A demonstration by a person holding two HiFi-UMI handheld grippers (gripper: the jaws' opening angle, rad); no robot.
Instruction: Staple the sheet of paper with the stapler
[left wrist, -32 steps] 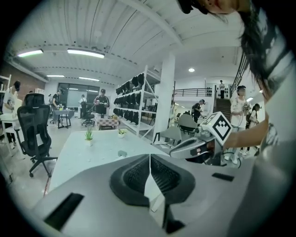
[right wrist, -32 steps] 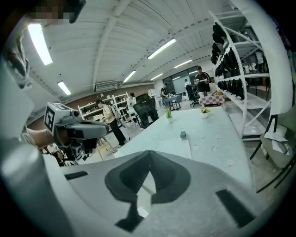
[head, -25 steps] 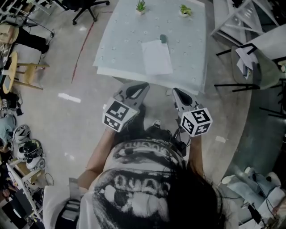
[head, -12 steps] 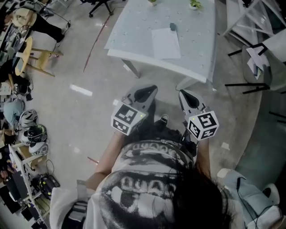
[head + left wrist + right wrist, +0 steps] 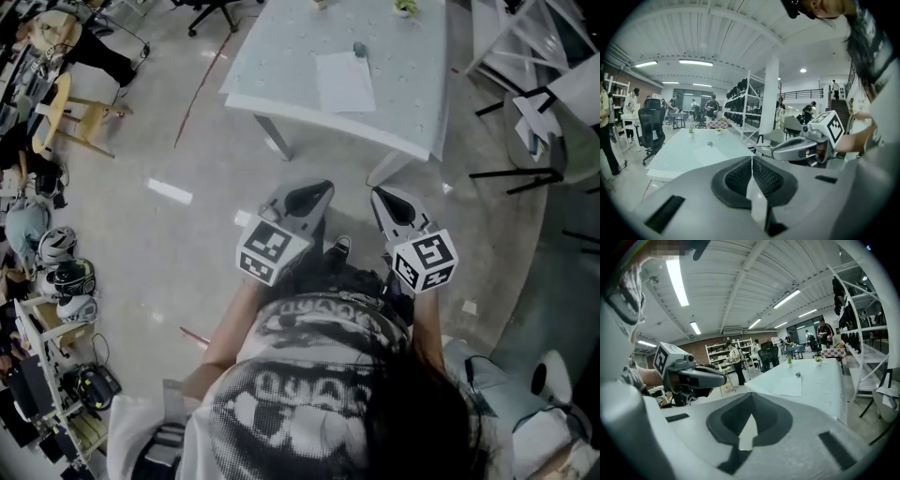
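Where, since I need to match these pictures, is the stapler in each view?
Head view: stapler near the top, right of centre, at the far corner of the paper.
Left gripper view: stapler left of centre, a small dark spot mid-table.
Right gripper view: stapler right of centre, beyond the paper.
Shared landmark: the pale table it sits on.

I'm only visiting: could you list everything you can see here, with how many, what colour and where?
Table: one, pale, ahead of the person.
Sheet of paper: one, white, flat on the table.
Stapler: one, small and dark, at the paper's far corner.
Potted plants: two, green, at the table's far end.
Office chair: one, black, left of the table.
Wooden chair: one, tan, far left.
Helmets: several, dark and white, left edge.
Left gripper: one, grey, jaws shut, empty.
Right gripper: one, grey, jaws shut, empty.
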